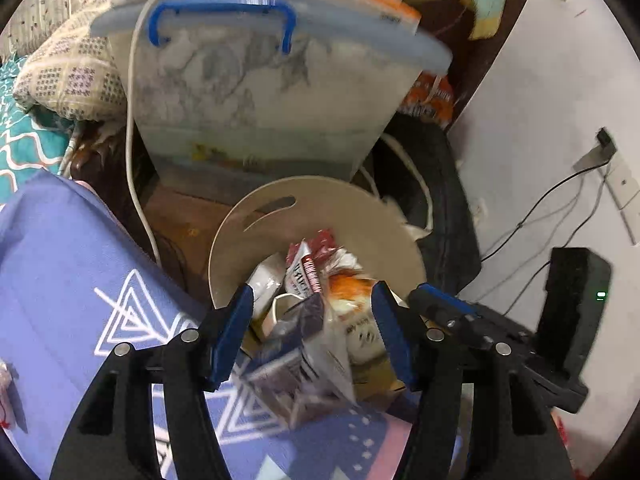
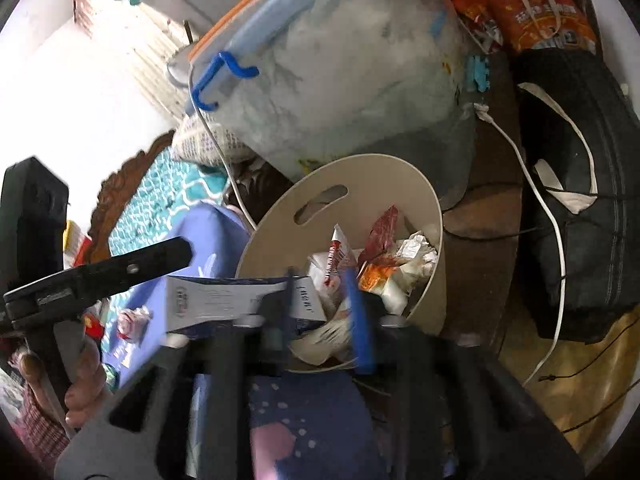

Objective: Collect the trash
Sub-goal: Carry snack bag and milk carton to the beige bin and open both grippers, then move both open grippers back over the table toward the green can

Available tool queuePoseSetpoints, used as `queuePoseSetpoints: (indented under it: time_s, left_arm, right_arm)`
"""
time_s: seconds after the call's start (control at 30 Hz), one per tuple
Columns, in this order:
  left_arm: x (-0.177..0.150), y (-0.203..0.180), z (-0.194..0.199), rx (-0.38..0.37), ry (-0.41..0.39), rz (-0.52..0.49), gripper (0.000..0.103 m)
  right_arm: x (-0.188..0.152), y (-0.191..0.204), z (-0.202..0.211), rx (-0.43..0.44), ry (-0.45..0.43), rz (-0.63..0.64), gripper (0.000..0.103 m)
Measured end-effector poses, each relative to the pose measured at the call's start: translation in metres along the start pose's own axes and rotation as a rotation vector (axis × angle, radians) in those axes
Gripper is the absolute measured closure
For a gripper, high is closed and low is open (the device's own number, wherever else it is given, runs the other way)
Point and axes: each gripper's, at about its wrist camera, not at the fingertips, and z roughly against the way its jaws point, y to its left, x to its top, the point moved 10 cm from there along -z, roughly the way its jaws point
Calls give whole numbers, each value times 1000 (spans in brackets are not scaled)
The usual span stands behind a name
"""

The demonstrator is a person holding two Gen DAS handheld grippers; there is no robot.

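Note:
A beige round bin (image 1: 352, 216) (image 2: 380, 184) stands below both grippers, holding several wrappers and crumpled papers (image 1: 316, 264) (image 2: 400, 256). My left gripper (image 1: 314, 334) hangs over its near rim with its blue pads apart. A blurred blue-and-white packet (image 1: 300, 364) sits between them, clear of the right pad. My right gripper (image 2: 324, 304) is open and blurred just above the rim. A flat white-and-blue carton (image 2: 224, 298) lies across its left finger, below the left gripper's black finger (image 2: 132, 268). The right gripper (image 1: 440, 308) shows at the right edge of the left wrist view.
A clear storage box with a blue handle (image 1: 260, 92) (image 2: 340, 80) looms behind the bin. A black bag (image 2: 580, 200) and a white cable (image 2: 536, 184) lie to the right. A purple patterned sheet (image 1: 72, 260) covers the near left. A hand (image 2: 80, 380) grips the left tool.

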Motion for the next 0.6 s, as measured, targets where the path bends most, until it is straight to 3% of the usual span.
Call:
queuePoseSetpoints:
  time_s: [0.03,0.07,0.13,0.27,0.37,0.43,0.5,0.6]
  left_arm:
    - [-2,-1,6,-2,-11,0,43]
    - [-7,-2,15,-4,-26,-1,42]
    - [-22,-1,34,-11,-50,5,41]
    - [-54,10,71,-38,-90,54,41]
    - [-83,26,98,-41,-104,111,41]
    - [-106,40,116,-32,-109,149,41]
    - [-123,50,130,-16,-113,172,40]
    - [-151,70,151,11,-127,217,40]
  right_arm:
    - [-1,1,6,-1,-23,-7,24]
    - [-2,4,15,-6,-67,-6,24]
    - [-7,12,24,-8,-77,11,34]
    - [-31,63,32,41,-42,141,41]
    - [-45,102,17,-59,-12,358,40]
    - [-53,114,-4,-72,59,429,41]
    - [-56,110,-26,-151,109,504,43]
    - [-24,80,-37,-271,54,449,48]
